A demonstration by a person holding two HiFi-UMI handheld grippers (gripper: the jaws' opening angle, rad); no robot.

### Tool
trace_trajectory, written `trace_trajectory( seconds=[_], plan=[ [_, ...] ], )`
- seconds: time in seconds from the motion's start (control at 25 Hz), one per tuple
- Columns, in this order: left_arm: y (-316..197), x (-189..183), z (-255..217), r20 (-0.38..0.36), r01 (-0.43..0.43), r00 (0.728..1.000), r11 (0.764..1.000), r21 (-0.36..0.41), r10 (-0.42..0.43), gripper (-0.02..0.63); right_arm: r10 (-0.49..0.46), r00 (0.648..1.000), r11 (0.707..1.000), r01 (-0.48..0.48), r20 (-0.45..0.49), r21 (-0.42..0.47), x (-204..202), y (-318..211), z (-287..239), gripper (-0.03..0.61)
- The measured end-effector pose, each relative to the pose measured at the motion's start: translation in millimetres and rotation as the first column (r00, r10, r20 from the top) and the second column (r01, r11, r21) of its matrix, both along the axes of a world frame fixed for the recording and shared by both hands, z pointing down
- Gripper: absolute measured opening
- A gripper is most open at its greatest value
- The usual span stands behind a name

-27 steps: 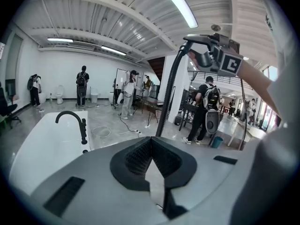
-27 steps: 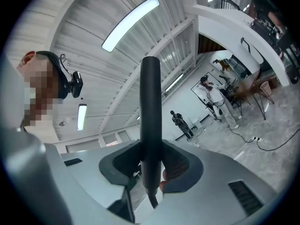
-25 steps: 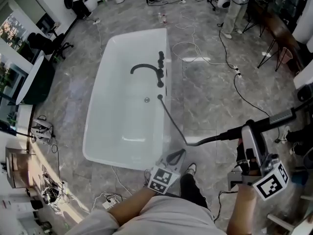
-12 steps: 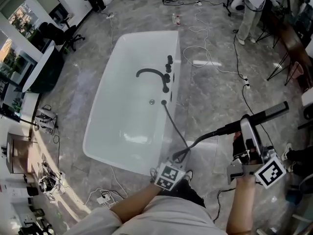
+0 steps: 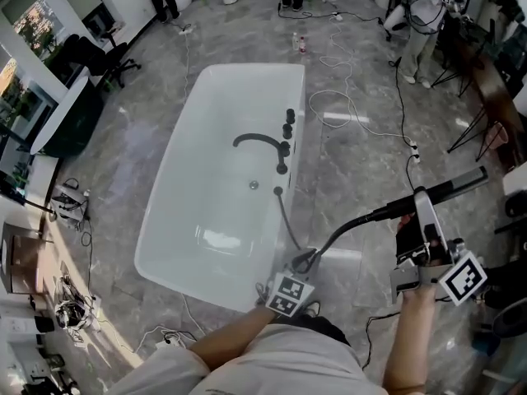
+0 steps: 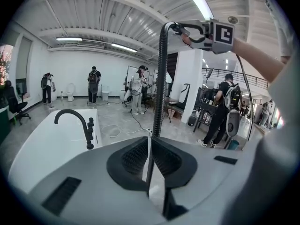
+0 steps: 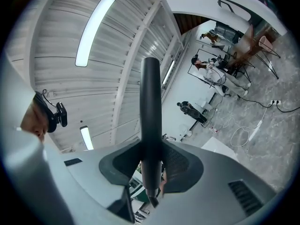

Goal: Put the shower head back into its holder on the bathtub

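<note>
The white bathtub (image 5: 169, 164) has a black faucet (image 5: 257, 140) and a row of black fittings (image 5: 286, 128) on its right rim. A black hose (image 5: 342, 230) runs from the rim down to a bend, then up to the black shower head (image 5: 451, 188). My right gripper (image 5: 418, 208) is shut on the shower head's handle (image 7: 151, 102), which stands between its jaws (image 7: 151, 158). My left gripper (image 5: 302, 260) is shut, and the hose's bend lies against its tips. In the left gripper view the hose (image 6: 161, 78) climbs from the closed jaws (image 6: 149, 142) towards the right gripper, with the tub (image 6: 37, 144) and faucet (image 6: 75, 118) to the left.
White cables (image 5: 346, 97) and a power strip (image 5: 412, 151) trail over the grey marble floor right of the tub. People (image 5: 416, 15) and stands are at the far end. A dark desk (image 5: 70, 122) and chairs (image 5: 103, 56) sit to the left. My shoe (image 5: 309, 307) is by the tub's near corner.
Both grippers have shifted nearer the tub's near end. The hose's bend, earlier clear of the left gripper, now lies at its tips. The shower head stays gripped.
</note>
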State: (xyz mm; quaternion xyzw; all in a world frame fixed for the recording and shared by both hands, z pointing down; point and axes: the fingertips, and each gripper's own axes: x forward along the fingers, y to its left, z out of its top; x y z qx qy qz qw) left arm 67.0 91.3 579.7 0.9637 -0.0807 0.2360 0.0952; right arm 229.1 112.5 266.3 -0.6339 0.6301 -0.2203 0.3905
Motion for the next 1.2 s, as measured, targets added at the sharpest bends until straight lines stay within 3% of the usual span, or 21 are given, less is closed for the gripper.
trace_trajectory(
  seconds=[0.2, 0.4, 0.64, 0.88, 1.2],
  plan=[
    [-21.8, 2.0, 19.3, 0.025, -0.016, 1.000, 1.000, -0.007, 0.016, 0.011, 0.002, 0.999, 1.000, -0.002, 0.036, 0.014, 12.2, -23.5, -3.5, 0.140],
    [-23.1, 13.9, 44.2, 0.062, -0.040, 0.997, 0.998, -0.052, 0.043, 0.097, -0.010, 0.997, 0.999, 0.007, 0.073, 0.031, 29.9, -40.0, -13.6, 0.140],
    [-24.8, 55.4, 69.5, 0.086, -0.054, 0.995, 0.997, -0.064, 0.059, 0.109, -0.064, 0.989, 0.997, 0.056, 0.133, 0.061, 59.6, -59.0, -9.1, 0.140],
    [-24.5, 89.3, 105.5, 0.158, -0.025, 0.987, 0.996, -0.083, 0.038, 0.118, -0.113, 0.980, 0.992, 0.102, 0.163, 0.074, 84.2, -69.6, -13.6, 0.140],
    [-25.7, 99.1, 145.7, 0.235, -0.008, 0.971, 0.995, -0.100, 0.032, 0.118, -0.155, 0.970, 0.985, 0.136, 0.186, 0.109, 97.7, -65.0, -26.7, 0.140]
  ],
)
